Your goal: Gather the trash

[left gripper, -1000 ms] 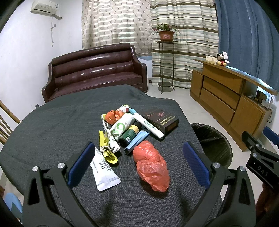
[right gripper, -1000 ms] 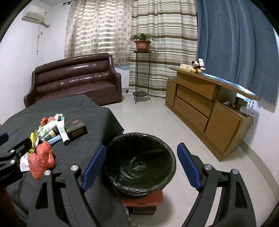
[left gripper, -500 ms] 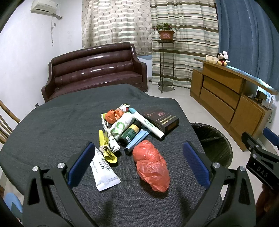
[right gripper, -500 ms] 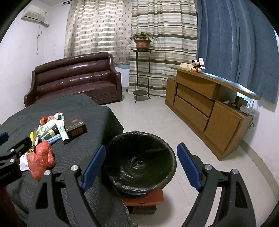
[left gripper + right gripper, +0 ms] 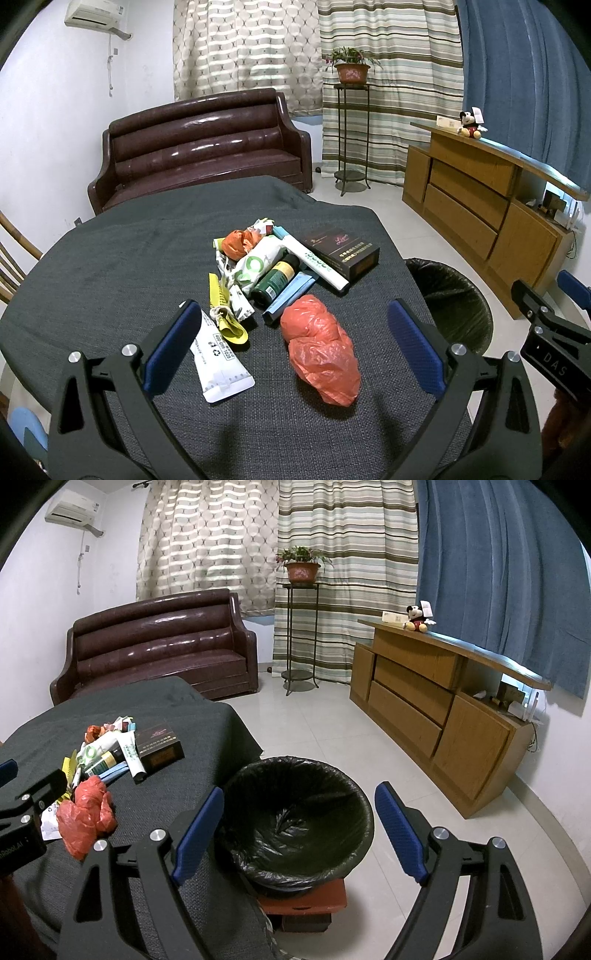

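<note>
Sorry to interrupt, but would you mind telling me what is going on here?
A person is clearing trash from a dark-clothed table with two handheld grippers. The left gripper hovers open over a crumpled red plastic bag, holding nothing. The right gripper is open and empty above the black-lined trash bin beside the table. Nothing seems binned yet.

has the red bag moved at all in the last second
No. In the left wrist view the red bag lies at the same spot beside the white tube and just short of the trash pile, apart from the open left gripper.
</note>
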The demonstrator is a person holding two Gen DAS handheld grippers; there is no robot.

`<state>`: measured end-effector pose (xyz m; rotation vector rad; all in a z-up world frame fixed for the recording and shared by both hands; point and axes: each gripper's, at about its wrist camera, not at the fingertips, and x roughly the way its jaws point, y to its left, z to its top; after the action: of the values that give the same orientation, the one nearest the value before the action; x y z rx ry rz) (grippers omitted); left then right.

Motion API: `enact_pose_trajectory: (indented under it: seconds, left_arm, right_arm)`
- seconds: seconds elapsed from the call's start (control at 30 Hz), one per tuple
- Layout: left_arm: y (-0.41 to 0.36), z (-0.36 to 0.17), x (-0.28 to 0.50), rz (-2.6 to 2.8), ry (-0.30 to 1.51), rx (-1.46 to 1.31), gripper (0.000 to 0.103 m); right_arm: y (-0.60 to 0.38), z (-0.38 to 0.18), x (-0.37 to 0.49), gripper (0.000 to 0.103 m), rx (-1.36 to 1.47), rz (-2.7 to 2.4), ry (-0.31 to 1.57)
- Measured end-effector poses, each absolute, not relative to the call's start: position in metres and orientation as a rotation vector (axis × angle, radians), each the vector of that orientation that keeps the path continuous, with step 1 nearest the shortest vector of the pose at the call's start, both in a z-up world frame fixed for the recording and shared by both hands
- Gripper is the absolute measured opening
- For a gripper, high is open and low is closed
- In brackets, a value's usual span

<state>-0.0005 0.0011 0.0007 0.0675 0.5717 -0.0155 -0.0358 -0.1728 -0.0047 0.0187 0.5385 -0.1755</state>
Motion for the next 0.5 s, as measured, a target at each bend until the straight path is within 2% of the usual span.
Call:
enact_pose_trajectory:
  seconds: [0.5]
  left_arm:
    - [0.0010,0.0004,0.0002,-0.016,0.577,0.068,0.098]
  right_arm:
    - [-0.1713,-0.0041,-0.0357,0.081,0.020,-0.174,0.542]
